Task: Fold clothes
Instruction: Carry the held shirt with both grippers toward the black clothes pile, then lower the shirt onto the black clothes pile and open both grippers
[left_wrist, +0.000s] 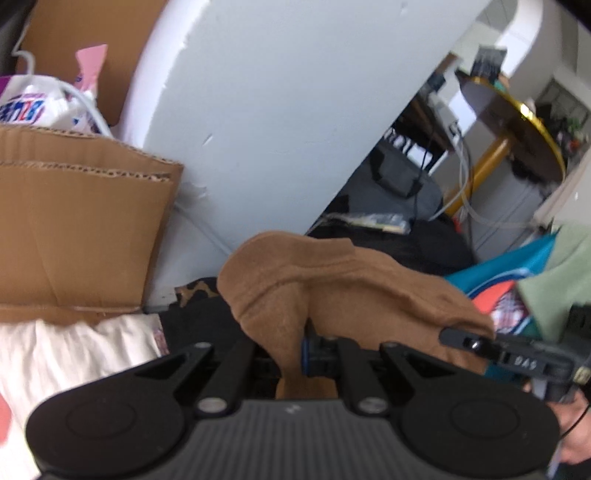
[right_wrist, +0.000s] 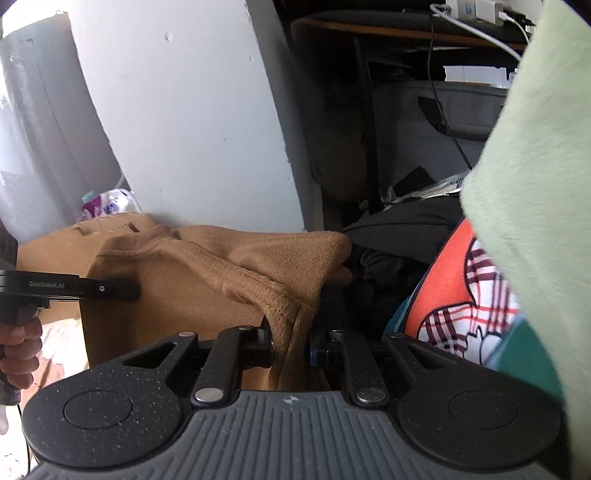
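Observation:
A brown knit garment (left_wrist: 351, 288) hangs bunched between both grippers. In the left wrist view my left gripper (left_wrist: 293, 343) is shut on a fold of it, and cloth covers the fingertips. The right gripper (left_wrist: 465, 341) reaches in from the right edge and pinches the same garment's far side. In the right wrist view my right gripper (right_wrist: 291, 332) is shut on a hemmed edge of the brown garment (right_wrist: 192, 280). There the left gripper (right_wrist: 122, 288), held by a person's hand (right_wrist: 18, 343), grips the garment's left side.
An open cardboard box (left_wrist: 74, 229) stands at the left, against a white pillar (left_wrist: 277, 110). White cloth (left_wrist: 74, 354) lies below the box. Black clothes (right_wrist: 391, 254), an orange checked print (right_wrist: 461, 299) and a pale green garment (right_wrist: 535, 177) crowd the right.

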